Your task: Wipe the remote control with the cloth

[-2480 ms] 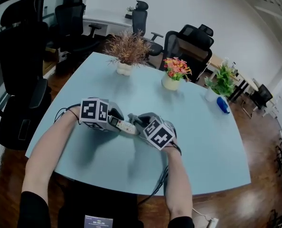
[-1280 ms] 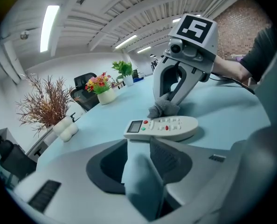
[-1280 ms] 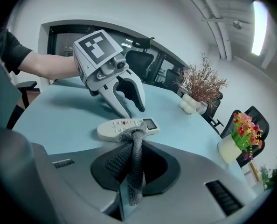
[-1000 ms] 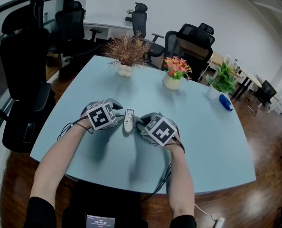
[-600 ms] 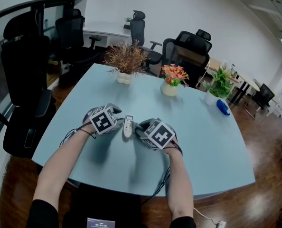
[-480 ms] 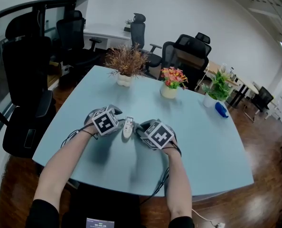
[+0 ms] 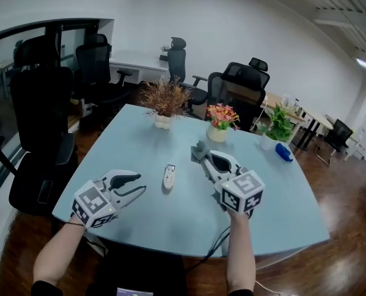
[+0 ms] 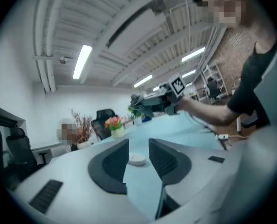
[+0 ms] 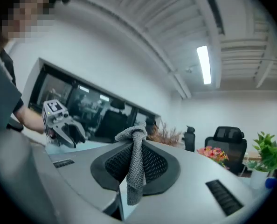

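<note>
**A:** Your right claw point(image 7: 199, 150) is clamped on the cloth point(image 9: 136, 171), tail hanging free. Left claw point(image 8: 138, 142) is part open, nothing in it.

**B:** Remote?

**A:** The remote control point(image 7: 169, 176) is flat on the bench point(image 7: 275, 196), loose, between your hands. Long axis runs away from you. It's dead ahead of the left claw, and down-left of the cloth. Left looks nearer.
</note>
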The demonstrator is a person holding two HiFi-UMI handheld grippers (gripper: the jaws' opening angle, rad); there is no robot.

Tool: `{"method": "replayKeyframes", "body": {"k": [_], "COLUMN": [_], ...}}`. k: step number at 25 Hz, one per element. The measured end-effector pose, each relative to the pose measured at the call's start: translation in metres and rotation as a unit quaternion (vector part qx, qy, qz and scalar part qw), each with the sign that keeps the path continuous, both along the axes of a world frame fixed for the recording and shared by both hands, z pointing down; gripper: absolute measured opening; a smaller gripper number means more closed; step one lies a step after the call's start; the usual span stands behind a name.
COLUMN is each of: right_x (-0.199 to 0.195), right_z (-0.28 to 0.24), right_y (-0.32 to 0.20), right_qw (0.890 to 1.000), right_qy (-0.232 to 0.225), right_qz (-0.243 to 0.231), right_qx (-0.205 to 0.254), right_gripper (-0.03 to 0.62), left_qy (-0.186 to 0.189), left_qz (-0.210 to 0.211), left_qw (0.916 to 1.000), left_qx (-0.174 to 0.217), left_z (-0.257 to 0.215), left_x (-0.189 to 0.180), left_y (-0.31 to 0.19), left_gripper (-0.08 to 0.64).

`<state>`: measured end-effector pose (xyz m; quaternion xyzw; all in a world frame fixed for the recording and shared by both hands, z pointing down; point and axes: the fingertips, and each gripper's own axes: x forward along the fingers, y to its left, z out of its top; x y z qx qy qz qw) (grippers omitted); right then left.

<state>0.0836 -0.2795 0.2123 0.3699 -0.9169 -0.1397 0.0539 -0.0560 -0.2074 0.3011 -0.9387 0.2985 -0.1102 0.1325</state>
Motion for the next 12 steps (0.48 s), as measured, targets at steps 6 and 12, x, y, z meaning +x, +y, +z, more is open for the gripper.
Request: {"method": "replayKeyframes", "body": {"k": [6,12], "right_x": [0.031,0.061], "right_z": [-0.037,-0.057], "right_y": [0.169,0.256], "right_qw": [0.987,0.988], "right_qy": [-0.136,-0.125], "right_qz": [-0.051,0.015], "right_qx": [0.062,0.094], "right_gripper": [0.028,0.028], "left_qy": [0.113,0.126], "left_qz": [0.065,0.052], "left_qw": [0.9845,0.9805], "left_qx": [0.117,0.141], "left_z": [-0.071,-0.098], "left_x": [-0.008,0.009], "left_y": [0.141,0.199], "left_gripper": [0.084,0.078]}}
